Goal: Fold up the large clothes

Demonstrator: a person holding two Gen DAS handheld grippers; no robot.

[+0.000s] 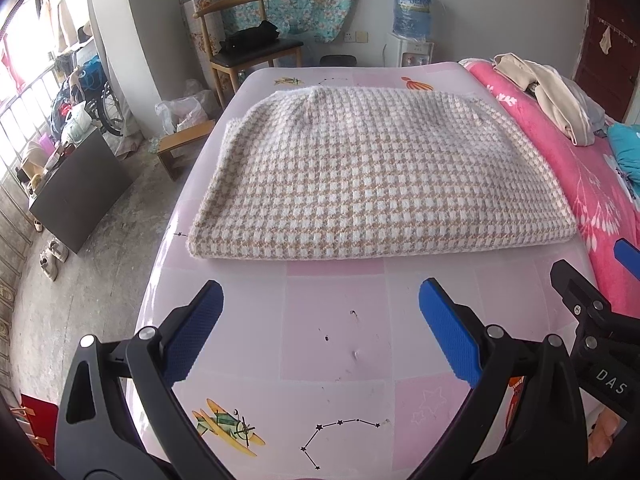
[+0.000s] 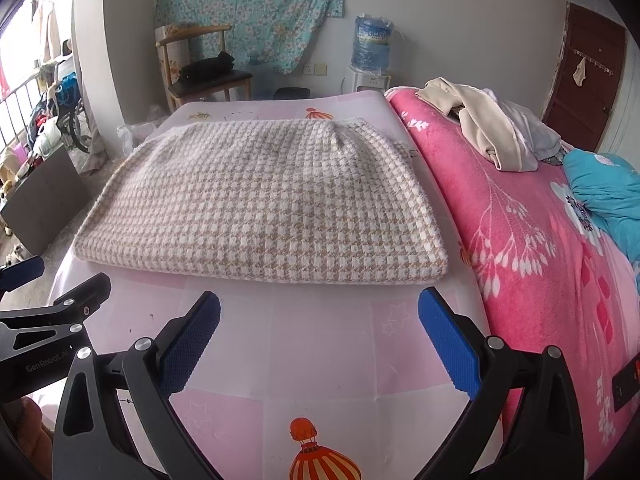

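1. Your left gripper [image 1: 320,328] has its jaws spread wide and holds nothing; its blue pads [image 1: 448,332] hang over bare pink sheet.
2. Your right gripper [image 2: 319,334] is the same: jaws spread, nothing between them, over the pink sheet [image 2: 320,344].
3. The two grippers sit side by side near the front edge of the sheet. From the left wrist view you see the right one at the right edge; from the right wrist view the left one shows at the left edge.
4. The sweater [image 1: 360,176], a beige and white houndstooth knit, lies folded into a flat rectangle in the middle of the sheet, just beyond both grippers and touching neither. Its folded front edge faces you.
5. To your right, beside the sheet, is a pink blanket [image 2: 520,220] with a cream garment [image 2: 476,124] heaped on it and a teal cloth [image 2: 608,196] further right.
6. Past the far edge stand a wooden chair [image 1: 248,48] with something black on the seat, and a water dispenser [image 1: 412,24] against the wall.
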